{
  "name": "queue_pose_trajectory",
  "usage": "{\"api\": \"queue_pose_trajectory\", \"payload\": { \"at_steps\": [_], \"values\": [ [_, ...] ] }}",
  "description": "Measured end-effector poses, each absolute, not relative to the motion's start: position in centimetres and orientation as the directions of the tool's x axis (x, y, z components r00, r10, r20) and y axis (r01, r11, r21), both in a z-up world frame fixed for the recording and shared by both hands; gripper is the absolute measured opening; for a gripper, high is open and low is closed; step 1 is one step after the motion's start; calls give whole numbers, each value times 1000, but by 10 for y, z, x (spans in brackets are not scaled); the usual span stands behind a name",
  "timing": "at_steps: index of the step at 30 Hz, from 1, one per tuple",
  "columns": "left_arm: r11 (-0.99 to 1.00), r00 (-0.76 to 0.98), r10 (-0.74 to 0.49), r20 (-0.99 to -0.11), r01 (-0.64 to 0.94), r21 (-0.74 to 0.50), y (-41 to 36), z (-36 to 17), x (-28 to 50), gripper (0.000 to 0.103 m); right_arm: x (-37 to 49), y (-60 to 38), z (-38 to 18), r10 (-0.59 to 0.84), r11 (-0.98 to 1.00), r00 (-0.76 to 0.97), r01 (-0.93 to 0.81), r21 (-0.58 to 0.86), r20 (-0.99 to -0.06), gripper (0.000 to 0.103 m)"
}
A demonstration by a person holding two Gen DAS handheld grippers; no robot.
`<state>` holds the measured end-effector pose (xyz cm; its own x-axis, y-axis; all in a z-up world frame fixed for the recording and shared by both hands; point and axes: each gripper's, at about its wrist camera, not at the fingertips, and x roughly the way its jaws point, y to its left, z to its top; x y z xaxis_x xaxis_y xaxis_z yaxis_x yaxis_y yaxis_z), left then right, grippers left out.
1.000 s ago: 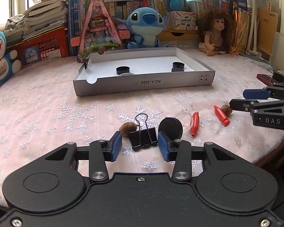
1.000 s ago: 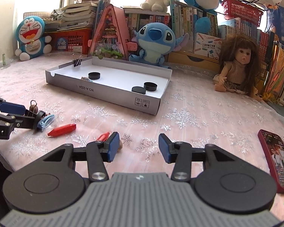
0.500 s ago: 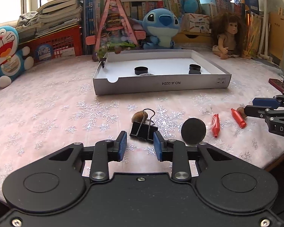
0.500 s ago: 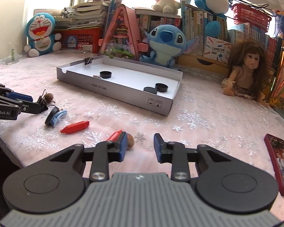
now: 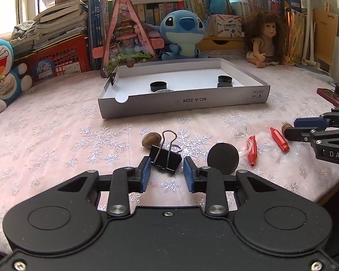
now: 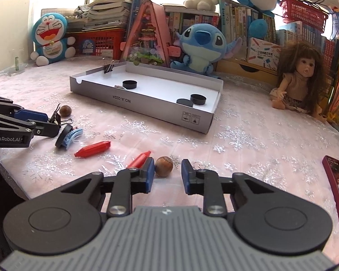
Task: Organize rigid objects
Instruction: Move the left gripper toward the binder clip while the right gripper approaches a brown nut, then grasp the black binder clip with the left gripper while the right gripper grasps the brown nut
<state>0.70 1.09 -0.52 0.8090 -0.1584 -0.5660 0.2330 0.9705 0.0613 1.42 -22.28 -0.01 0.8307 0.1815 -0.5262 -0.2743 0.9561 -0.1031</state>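
Step in hand: picking up the loose small things lying in front of the shallow white cardboard box [image 5: 183,100]; each gripper is lined up on one piece, neither lifted yet, by my reading.
Left gripper [image 5: 166,171]: its jaws have just been closing and now stand narrow, with the black metal binder clip [image 5: 165,159] just ahead between the blue tips; the pads do not look pressed on it.
Right gripper [image 6: 167,176]: its jaws have just been closing too; the round brown nut [image 6: 163,166] sits between the tips, near the left pad, with a gap on the other side.
Pose: both grippers slant down toward the pink snowflake tablecloth [image 5: 56,140], low, on the near side of the box.
Task things: a black round disc [image 5: 223,158], two red plastic whistles [image 6: 93,149] and a second brown nut [image 5: 151,140] lie on the cloth in front of the box; black caps [image 6: 130,84] already rest inside it.
Next move: likely each pair pinches fully, then lifts and carries into the box.
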Motion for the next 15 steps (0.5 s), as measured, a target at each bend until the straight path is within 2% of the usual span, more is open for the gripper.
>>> {"api": "queue_pose_trajectory", "payload": {
  "at_steps": [9,11,15],
  "values": [
    [964,823,-160,-545,249,92,6,-11,12,32,18,-217,-4,194,953,822,-288,-98,-535,32],
    [965,826,-154,-542,243,95,6,-12,14,36,18,-218,-4,191,954,825,-285,-99,-532,36],
    [965,828,-159,-538,246,93,5,-13,16,36,18,-218,-5,184,955,830,-279,-106,-526,39]
  ]
}}
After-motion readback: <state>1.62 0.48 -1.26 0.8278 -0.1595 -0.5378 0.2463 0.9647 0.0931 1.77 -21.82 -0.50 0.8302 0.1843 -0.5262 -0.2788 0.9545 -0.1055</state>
